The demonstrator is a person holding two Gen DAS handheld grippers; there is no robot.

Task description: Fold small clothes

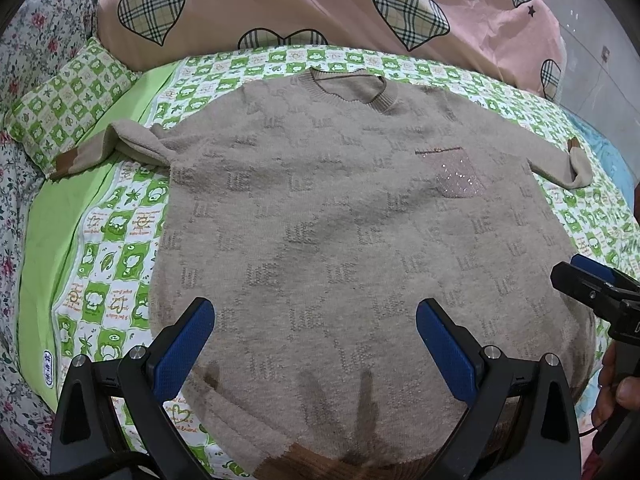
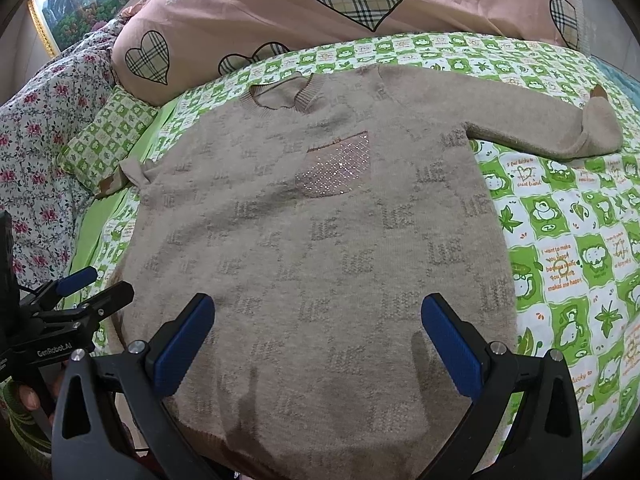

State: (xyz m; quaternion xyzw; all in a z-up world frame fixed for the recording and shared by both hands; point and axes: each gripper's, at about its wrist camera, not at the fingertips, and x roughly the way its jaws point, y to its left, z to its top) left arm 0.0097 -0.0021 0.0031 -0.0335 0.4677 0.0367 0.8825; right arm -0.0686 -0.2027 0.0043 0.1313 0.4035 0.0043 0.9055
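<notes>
A small beige knit sweater [image 1: 340, 216] [image 2: 320, 240] lies flat, front up, on a green-checked sheet, with its collar at the far side and its hem nearest me. It has a sequinned pink chest pocket [image 1: 456, 174] [image 2: 336, 168]. Both sleeves stretch outward with the cuffs bent back: left sleeve [image 1: 120, 146], right sleeve [image 2: 560, 132]. My left gripper [image 1: 316, 344] hovers open over the hem, nothing between its blue pads. My right gripper [image 2: 318, 344] hovers open over the hem too. Each gripper also appears in the other's view: the right gripper [image 1: 596, 280], the left gripper [image 2: 80, 292].
A pink duvet with plaid hearts [image 1: 300, 4] [image 2: 320, 4] bulks along the far side. A green-checked pillow [image 1: 68, 108] and floral bedding [image 1: 16, 216] lie at the left. The green-checked sheet [image 2: 568, 248] shows bare at the right. A hand [image 1: 624, 388] holds the right gripper's handle.
</notes>
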